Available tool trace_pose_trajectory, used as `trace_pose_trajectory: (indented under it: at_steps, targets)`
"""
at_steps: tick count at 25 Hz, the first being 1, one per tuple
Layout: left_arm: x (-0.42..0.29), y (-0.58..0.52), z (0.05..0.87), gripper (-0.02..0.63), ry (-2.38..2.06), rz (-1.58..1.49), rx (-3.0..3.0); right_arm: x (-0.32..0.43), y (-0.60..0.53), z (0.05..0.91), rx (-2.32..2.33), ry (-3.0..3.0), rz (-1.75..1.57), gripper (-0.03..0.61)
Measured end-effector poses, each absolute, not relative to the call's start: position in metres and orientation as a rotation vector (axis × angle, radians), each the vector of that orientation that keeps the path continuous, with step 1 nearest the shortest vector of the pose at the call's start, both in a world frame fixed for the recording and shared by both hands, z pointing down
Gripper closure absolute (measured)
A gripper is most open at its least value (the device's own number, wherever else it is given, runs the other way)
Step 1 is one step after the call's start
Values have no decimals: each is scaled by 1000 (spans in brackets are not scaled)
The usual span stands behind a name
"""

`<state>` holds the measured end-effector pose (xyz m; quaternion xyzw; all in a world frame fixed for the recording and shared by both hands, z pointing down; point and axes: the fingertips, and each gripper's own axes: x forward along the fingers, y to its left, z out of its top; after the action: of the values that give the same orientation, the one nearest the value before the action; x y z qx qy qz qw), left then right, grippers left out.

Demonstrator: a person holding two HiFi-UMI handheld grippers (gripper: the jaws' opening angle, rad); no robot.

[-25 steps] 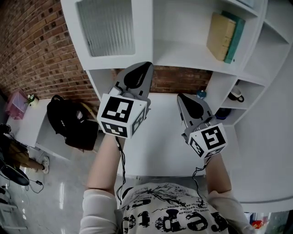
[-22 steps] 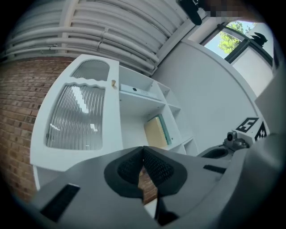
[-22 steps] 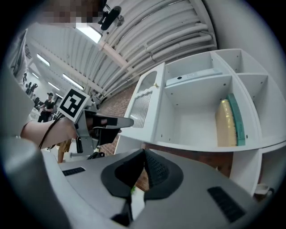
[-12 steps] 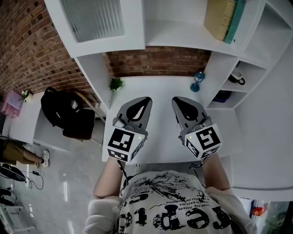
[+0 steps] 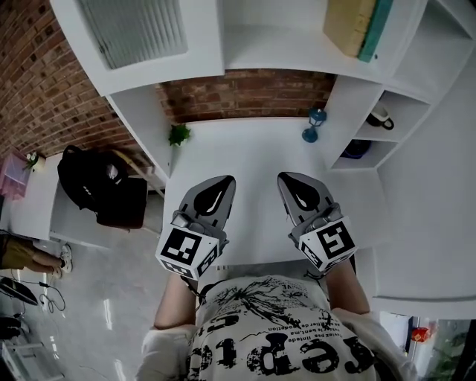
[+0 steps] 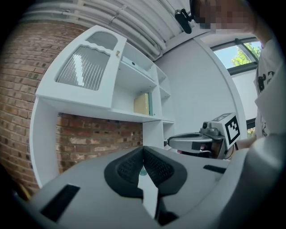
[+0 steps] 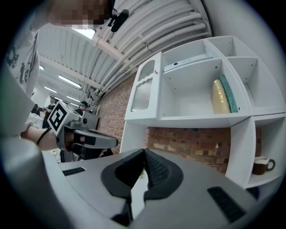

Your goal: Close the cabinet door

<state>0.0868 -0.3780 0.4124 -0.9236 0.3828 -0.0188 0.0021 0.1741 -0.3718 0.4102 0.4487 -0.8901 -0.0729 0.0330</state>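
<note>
Head view — gripper (image 5: 225,180) (left) over desk (image 5: 253,145)

Industrial hall: brick wall (image 5: 245,93), ceiling pipes (image 7: 170,33), white cabinet (image 5: 282,45).

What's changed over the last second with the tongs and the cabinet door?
Both came down toward the person: the left tongs dropped from just under the cabinet door, the right tongs sank less. Both stay shut and empty, above the desk. The door looks closed as before; books unmoved.
</note>
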Motion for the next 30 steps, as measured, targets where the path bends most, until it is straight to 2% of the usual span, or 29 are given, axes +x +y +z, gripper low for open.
trace_pose_trajectory:
  at_steps: [30]
  targets:
    - [83,-373,397,600,1153,-36,-2878,168,-372,408,1428,-2702,-242,566]
